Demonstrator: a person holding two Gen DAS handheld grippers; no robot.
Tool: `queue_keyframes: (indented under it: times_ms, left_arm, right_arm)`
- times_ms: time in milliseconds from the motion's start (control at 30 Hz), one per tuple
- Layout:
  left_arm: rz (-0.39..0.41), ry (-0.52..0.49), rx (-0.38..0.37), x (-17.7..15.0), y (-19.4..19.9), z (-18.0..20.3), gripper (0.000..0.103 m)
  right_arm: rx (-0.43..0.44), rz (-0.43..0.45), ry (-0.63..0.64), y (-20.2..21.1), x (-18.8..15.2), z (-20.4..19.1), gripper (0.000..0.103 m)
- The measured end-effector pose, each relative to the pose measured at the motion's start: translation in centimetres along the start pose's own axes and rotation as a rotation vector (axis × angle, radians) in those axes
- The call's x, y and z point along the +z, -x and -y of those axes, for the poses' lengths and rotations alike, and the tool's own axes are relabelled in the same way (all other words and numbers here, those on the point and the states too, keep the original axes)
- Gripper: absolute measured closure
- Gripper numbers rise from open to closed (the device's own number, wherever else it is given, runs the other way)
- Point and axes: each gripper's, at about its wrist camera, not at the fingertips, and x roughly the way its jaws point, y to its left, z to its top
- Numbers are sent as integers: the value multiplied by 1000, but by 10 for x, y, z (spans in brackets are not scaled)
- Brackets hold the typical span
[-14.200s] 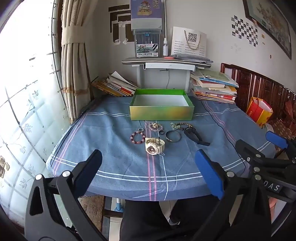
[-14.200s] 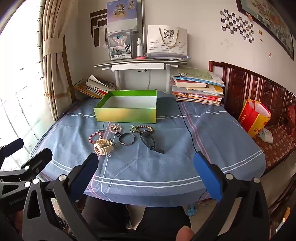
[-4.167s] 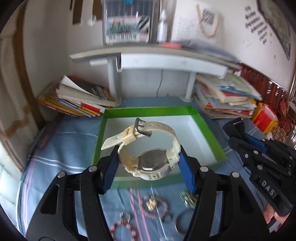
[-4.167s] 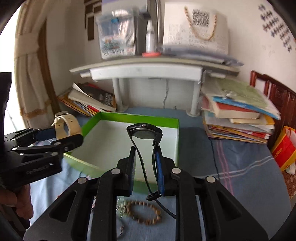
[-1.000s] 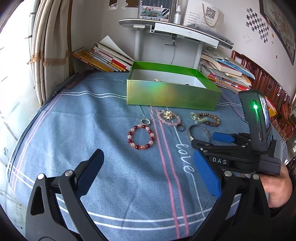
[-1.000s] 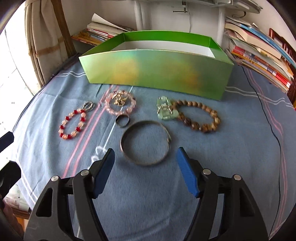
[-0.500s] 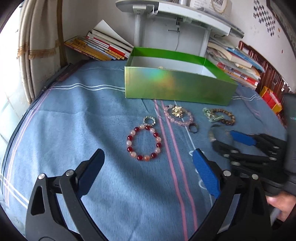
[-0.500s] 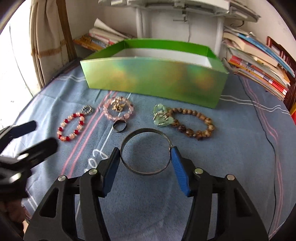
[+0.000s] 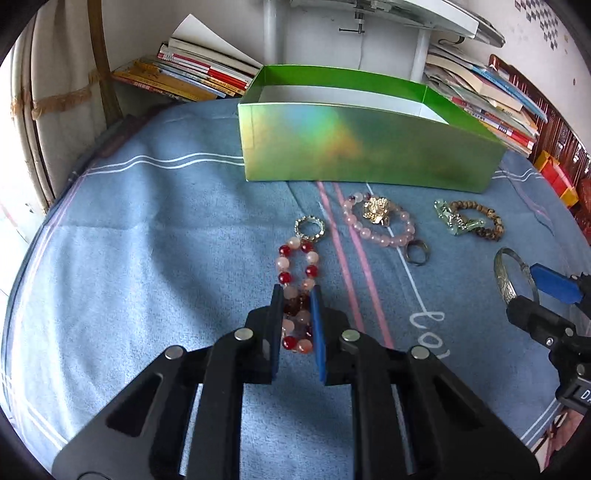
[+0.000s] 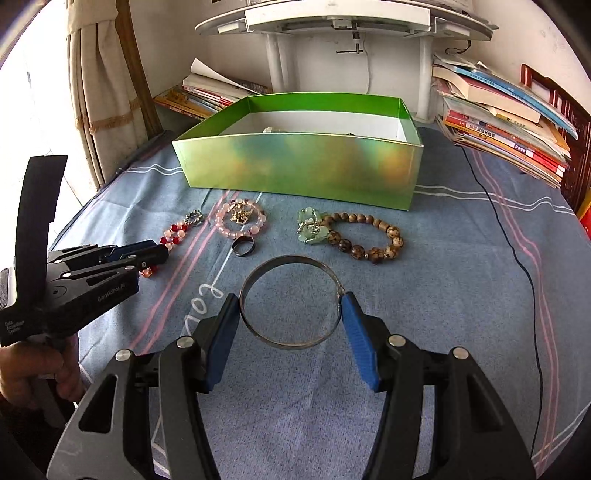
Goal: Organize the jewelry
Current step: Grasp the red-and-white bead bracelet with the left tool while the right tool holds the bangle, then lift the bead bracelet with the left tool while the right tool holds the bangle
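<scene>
My left gripper is shut on the near end of a red and pink bead bracelet, which lies squeezed long on the blue cloth. It also shows in the right wrist view. My right gripper is shut on a silver bangle, its blue pads touching both sides; the bangle also shows in the left wrist view. An open green box stands behind. A pink bracelet with a gold charm, a dark ring and a brown bead bracelet lie before it.
Stacks of books lie at the back right and more books at the back left. A white shelf stand rises behind the box. A black cable runs across the cloth at the right. A curtain hangs at the left.
My left gripper moved forward and closed on the red and pink bracelet, squeezing it narrow. My right gripper closed the last bit onto the silver bangle.
</scene>
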Motion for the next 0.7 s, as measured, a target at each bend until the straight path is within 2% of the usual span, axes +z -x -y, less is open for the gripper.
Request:
queue_keyframes:
  times_ms: [67, 100, 133, 300, 400, 467, 500, 533, 700]
  left_arm:
    - [8, -4, -9, -2, 2, -1, 89]
    - [17, 2, -13, -3, 5, -2, 99]
    - [46, 13, -1, -5, 12, -5, 103]
    - [86, 22, -23, -10, 44, -9, 103]
    - [70, 31, -24, -13, 49, -9, 102]
    - [55, 73, -10, -13, 44, -15, 95]
    - [53, 85, -6, -14, 43, -19, 81]
    - [50, 91, 9, -13, 40, -22, 74]
    - [30, 65, 47, -2, 22, -22, 64]
  right_arm:
    - [2, 7, 1, 3, 0, 0, 47]
    - [2, 13, 1, 5, 1, 0, 47]
    - [4, 19, 1, 8, 0, 0, 47]
    - [6, 48, -2, 25, -2, 0, 47]
    - [11, 65, -6, 34, -4, -1, 47]
    - [18, 72, -5, 41, -7, -4, 47]
    - [21, 74, -1, 43, -8, -4, 47]
    - [23, 77, 2, 45, -9, -5, 47]
    - [27, 74, 3, 48, -14, -4, 47]
